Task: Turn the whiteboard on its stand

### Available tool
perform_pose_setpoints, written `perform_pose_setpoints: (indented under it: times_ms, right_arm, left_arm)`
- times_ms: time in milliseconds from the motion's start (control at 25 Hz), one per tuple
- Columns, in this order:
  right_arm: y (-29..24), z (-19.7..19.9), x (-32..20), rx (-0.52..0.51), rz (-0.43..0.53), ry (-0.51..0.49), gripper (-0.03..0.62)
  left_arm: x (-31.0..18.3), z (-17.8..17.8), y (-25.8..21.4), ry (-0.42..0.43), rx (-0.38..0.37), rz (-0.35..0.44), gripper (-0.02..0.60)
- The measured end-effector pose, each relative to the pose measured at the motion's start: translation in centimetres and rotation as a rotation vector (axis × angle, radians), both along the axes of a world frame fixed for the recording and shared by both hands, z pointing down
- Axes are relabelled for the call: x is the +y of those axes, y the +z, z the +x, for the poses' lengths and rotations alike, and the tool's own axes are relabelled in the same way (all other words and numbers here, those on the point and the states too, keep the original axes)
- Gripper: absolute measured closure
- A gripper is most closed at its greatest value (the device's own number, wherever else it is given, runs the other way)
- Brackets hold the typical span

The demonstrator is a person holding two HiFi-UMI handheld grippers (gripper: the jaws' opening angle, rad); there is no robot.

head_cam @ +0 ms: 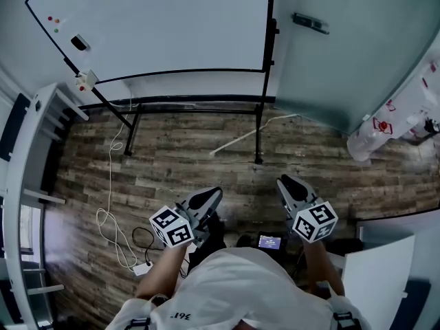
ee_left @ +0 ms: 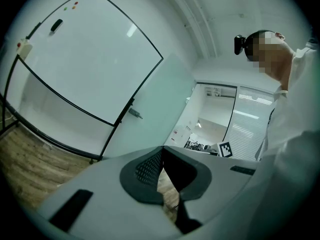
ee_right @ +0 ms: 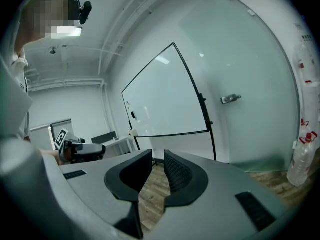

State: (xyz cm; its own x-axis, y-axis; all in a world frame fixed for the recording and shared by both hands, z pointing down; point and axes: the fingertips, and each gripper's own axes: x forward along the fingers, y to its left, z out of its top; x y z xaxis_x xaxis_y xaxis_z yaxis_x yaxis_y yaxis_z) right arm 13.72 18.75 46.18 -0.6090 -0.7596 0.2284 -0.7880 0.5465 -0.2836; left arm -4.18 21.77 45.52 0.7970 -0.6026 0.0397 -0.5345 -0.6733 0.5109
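A: Left tool [head_cam: 212,194] first. How are the jaws?

B: Shut. In the left gripper view the two dark pads meet at their tips [ee_left: 161,152], with nothing between them. It is held low in front of the person, marker cube toward the camera.

A: Right tool [head_cam: 289,183]?

B: Narrow gap only. The right gripper view shows the pads [ee_right: 157,157] a little apart and just bare floor in the slot. It holds nothing. Both tools point forward, side by side, level with each other.

A: Touching anything?

B: No. Both are well clear of the board, with open wooden floor [head_cam: 192,167] between.

A: Where is the whiteboard?

B: The whiteboard [head_cam: 158,26] is straight ahead, upright on its black stand [head_cam: 262,102], near the wall. Its white face is toward the person. The left gripper view has it up and to the left [ee_left: 85,59]; the right gripper view has it centred beyond the jaws [ee_right: 165,99]. The stand's feet rest on the floor.

A: Anything on the board?

B: A dark eraser [head_cam: 80,43] near the left edge, and small red and green magnets [head_cam: 53,20] above it. The rest of the face is blank.

A: Surroundings?

B: A white cable [head_cam: 113,225] loops across the floor at lower left. Right of the board is a frosted glass panel [head_cam: 344,60] with a metal handle [head_cam: 309,23]. A large clear bottle [head_cam: 370,137] stands at the foot of that panel, far right.
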Motion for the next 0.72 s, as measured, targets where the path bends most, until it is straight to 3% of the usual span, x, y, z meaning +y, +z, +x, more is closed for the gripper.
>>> perform_pose_setpoints:
  times_ms: [280,720]
  right_arm:
    - [0.3,-1.5,-5.4,0.012,-0.002,0.044,0.513]
    - [-1.3,-6.4,-16.8,0.023,0.017,0.139,0.51]
  left_arm:
    - [-6.3,-1.0,0.4,0.05,-0.012,0.015,0.575]
    - [-19.0,-6.4,-1.4,0.103,-0.013,0.039,0.575]
